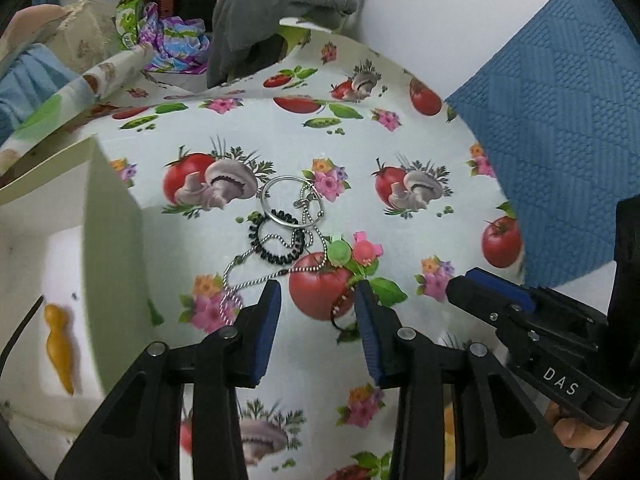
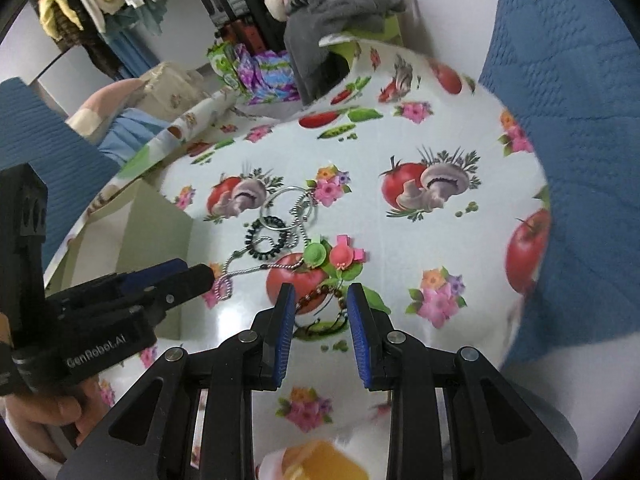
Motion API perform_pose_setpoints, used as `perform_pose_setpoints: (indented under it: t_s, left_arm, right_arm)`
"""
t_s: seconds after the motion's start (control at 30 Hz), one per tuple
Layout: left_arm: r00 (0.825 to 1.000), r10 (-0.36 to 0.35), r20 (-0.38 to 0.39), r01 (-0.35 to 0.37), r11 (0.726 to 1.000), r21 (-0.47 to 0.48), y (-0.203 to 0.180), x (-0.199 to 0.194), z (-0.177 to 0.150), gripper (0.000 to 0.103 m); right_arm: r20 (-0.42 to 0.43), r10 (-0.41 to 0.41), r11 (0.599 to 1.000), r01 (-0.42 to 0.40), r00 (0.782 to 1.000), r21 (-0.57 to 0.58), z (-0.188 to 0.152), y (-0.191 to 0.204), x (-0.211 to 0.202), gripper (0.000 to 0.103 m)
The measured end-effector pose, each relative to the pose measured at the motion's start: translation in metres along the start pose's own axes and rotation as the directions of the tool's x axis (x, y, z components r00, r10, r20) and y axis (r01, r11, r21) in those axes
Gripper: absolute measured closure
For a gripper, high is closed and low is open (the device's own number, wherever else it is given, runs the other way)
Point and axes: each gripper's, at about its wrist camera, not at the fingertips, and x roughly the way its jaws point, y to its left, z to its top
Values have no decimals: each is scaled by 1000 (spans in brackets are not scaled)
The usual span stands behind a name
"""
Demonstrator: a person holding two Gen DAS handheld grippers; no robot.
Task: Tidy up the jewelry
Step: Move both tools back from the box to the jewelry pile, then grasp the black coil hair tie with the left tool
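Note:
A small heap of jewelry lies on the tomato-print tablecloth (image 1: 280, 128): silver hoops (image 1: 285, 200), a black spiral hair tie (image 1: 276, 242), a silver ball chain (image 1: 240, 288), a green clip (image 1: 338, 251), a pink clip (image 1: 365, 251) and a dark beaded bracelet (image 1: 340, 308). My left gripper (image 1: 318, 292) is open and empty, just short of the heap, over the bracelet. My right gripper (image 2: 320, 296) is open and empty, its jaws either side of the beaded bracelet (image 2: 316, 300). The hoops (image 2: 286, 208) and clips (image 2: 332, 254) lie beyond it.
An open pale green box (image 1: 108, 240) stands at the left, with a yellow-orange item (image 1: 60, 344) on its white inside. A blue textured cloth (image 1: 560, 140) covers the right side. Clothes and bags (image 1: 280, 12) pile up at the back. An orange thing (image 2: 324, 460) is near me.

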Motion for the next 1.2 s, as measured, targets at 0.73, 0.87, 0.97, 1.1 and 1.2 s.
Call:
perform_pose_setpoints:
  t_s: [0.73, 0.87, 0.97, 1.1, 1.2]
  left_arm:
    - [994, 56, -94, -54, 998, 25, 13, 87, 23, 68]
    - [993, 68, -98, -66, 997, 27, 17, 90, 25, 68]
    - [992, 73, -100, -69, 997, 40, 18, 92, 24, 68]
    - [992, 75, -100, -68, 995, 74, 14, 93, 22, 69]
    - [991, 87, -105, -77, 992, 101, 9, 95, 21, 85]
  right_arm:
    - [-171, -30, 999, 26, 985, -26, 29, -26, 105, 78]
    - [-156, -46, 996, 32, 987, -87, 30, -16, 109, 77]
    - [-161, -52, 993, 34, 986, -112, 31, -13, 110, 78]
    - [-166, -49, 992, 28, 985, -125, 30, -11, 110, 79]
    - [-166, -50, 994, 32, 985, -107, 30, -12, 108, 81]
